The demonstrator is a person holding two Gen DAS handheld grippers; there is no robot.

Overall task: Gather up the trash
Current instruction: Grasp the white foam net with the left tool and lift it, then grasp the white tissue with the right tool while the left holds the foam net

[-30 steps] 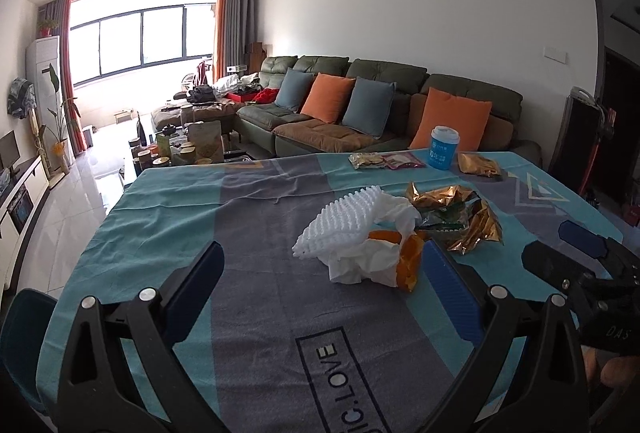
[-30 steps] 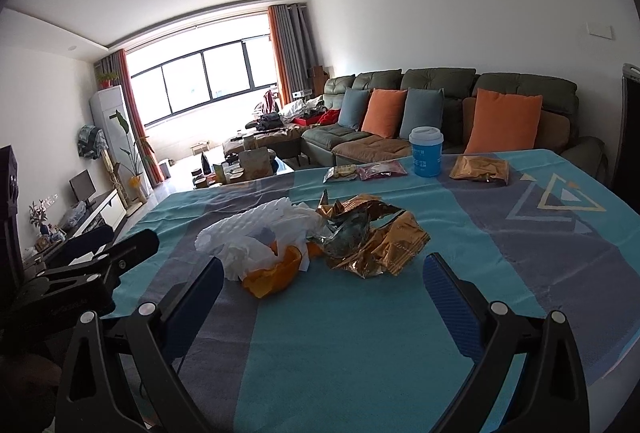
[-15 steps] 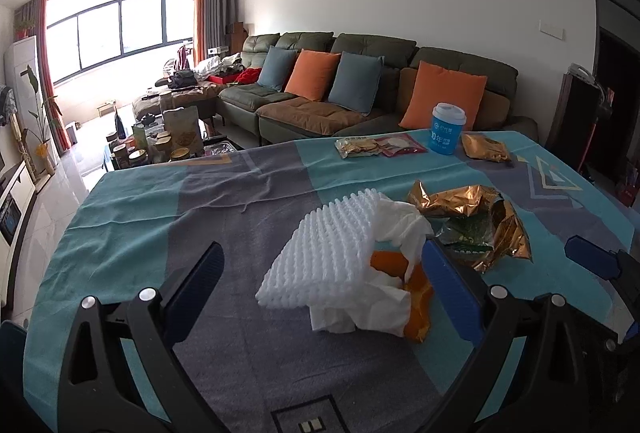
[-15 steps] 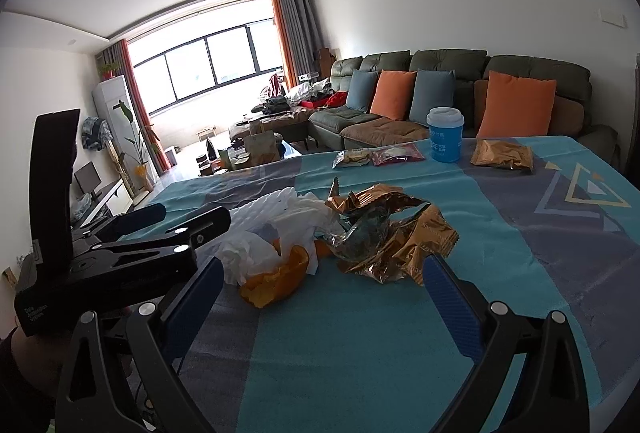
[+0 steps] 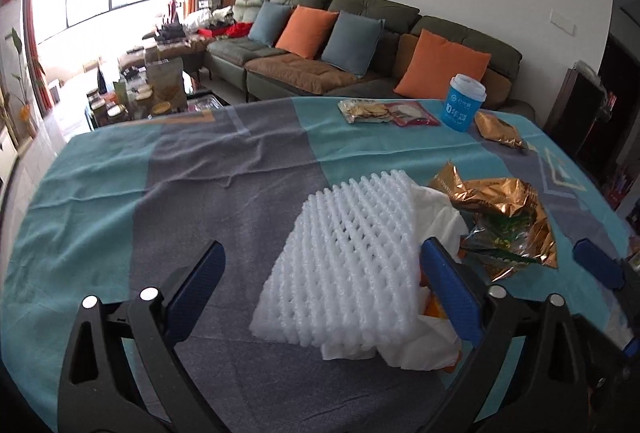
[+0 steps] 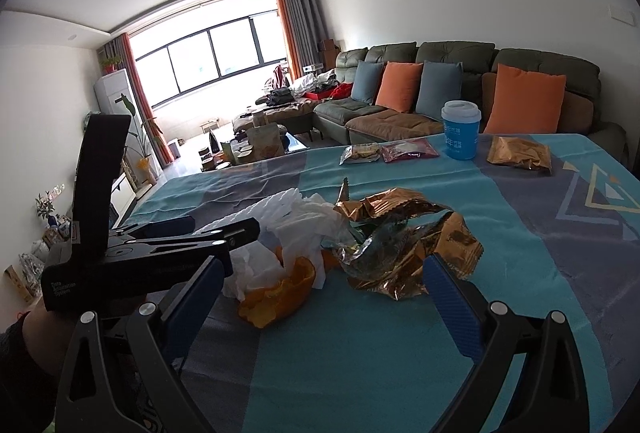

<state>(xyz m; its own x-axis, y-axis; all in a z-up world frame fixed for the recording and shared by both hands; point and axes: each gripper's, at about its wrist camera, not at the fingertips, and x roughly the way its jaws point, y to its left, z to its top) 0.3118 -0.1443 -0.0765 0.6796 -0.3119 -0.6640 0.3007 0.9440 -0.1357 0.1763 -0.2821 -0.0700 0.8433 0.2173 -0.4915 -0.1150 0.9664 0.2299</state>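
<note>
Much bare bench left of the trash, foam net between the closing, still wide left hand-held gripper, untouched, wrappers just ahead of the wide right hand-held gripper.

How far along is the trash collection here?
Nothing looks collected yet. The left gripper, jaws closing, straddles the foam net without gripping it. The right gripper is open, holding nothing. Foil wrappers, tissue and peel remain on the table.
</note>
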